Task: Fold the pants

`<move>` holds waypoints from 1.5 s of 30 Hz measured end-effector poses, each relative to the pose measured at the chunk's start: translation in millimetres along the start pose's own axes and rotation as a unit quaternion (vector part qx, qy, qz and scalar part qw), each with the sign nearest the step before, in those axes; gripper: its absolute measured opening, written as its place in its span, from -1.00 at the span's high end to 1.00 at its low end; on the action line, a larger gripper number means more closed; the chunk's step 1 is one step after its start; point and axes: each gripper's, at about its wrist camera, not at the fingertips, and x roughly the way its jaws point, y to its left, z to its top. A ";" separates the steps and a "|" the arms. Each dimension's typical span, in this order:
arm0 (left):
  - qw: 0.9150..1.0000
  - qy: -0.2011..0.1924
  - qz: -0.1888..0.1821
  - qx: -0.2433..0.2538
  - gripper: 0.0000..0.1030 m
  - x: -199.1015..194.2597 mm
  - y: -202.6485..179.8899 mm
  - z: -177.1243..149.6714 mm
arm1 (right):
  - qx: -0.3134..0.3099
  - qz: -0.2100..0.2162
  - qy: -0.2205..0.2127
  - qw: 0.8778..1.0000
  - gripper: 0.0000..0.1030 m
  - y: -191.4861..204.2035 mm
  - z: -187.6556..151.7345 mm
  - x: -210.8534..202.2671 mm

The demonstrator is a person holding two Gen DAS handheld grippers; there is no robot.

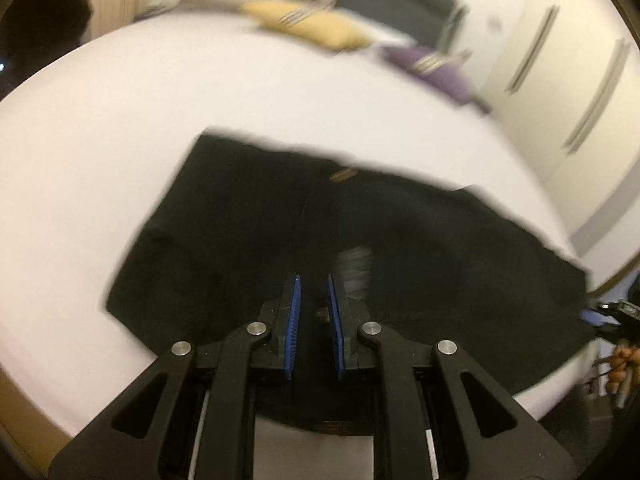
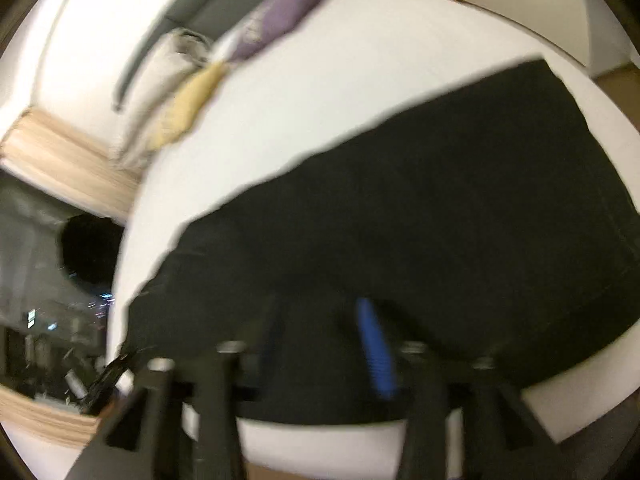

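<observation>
Pants [image 1: 320, 232], black, lie spread flat on a white bed [image 1: 200, 92], under both grippers. Left gripper [image 1: 314, 300] angles downward over them, blue pads nearly together, gripping nothing visible. Right gripper [image 2: 320, 344], blurred, also tilts down, jaws parted, nothing between them. Yellow and purple cushions sit beyond.

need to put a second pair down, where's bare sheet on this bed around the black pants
The widest bare stretch of white bed sheet lies between the black pants and the yellow pillow and purple pillow at the head. Another bare patch runs along the pants' left side. The near edge is crowded: the pants reach almost to it, under both tongs.
</observation>
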 end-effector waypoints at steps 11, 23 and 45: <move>0.999 0.040 -0.001 0.016 0.74 29.5 -10.6 -4.1 | 0.041 -0.033 0.019 0.998 0.34 -62.3 -16.9 -24.2; 0.999 0.009 0.005 0.046 0.74 23.4 -30.0 6.6 | -0.199 0.128 0.107 0.966 -0.03 200.0 27.9 103.8; 1.000 0.007 0.004 0.016 0.68 65.6 -19.4 -20.2 | -0.107 0.118 0.149 0.976 -0.21 176.3 17.8 183.0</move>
